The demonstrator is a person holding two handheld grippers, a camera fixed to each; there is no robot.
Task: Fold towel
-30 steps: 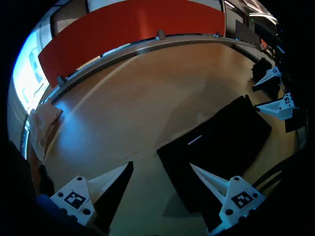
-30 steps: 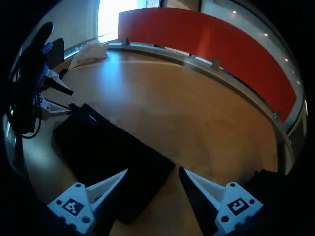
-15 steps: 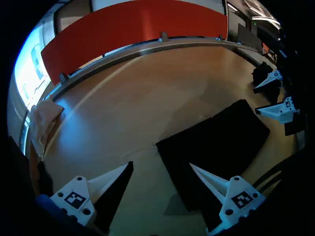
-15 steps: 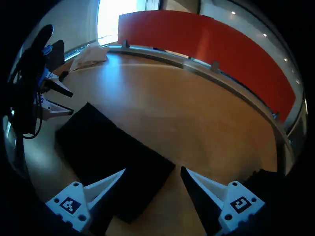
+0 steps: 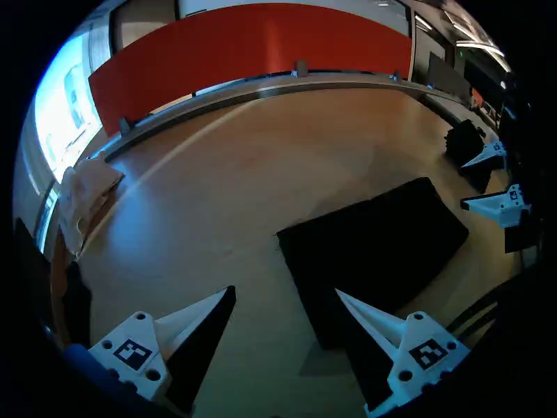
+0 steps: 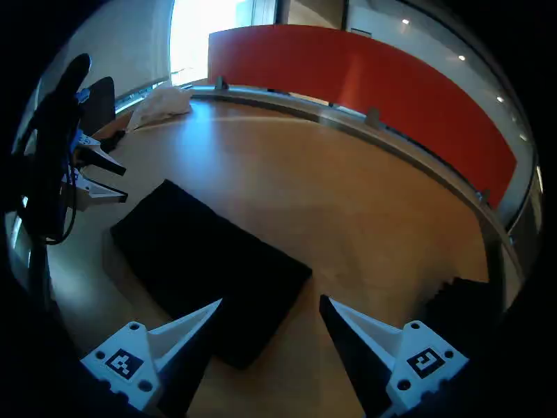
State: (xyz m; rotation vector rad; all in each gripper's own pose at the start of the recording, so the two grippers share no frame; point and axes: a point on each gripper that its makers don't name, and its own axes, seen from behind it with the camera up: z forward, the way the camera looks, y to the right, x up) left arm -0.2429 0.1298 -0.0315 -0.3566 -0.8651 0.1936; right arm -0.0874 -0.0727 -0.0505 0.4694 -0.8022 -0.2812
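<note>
on the table [image 5: 230, 174], folded towel [image 5: 372, 244]; left gripper [image 5: 285, 289], right gripper [image 6: 271, 299], jaws wide, empty

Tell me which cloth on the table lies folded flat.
The black towel in the middle, a neat flat rectangle. The beige cloth and the other dark cloth lie bunched at the sides.

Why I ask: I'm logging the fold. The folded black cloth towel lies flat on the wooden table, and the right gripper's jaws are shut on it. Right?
No. The folded black cloth towel lies flat on the wooden table, but the right gripper has its jaws open, gripping nothing, as the right gripper view shows.
</note>
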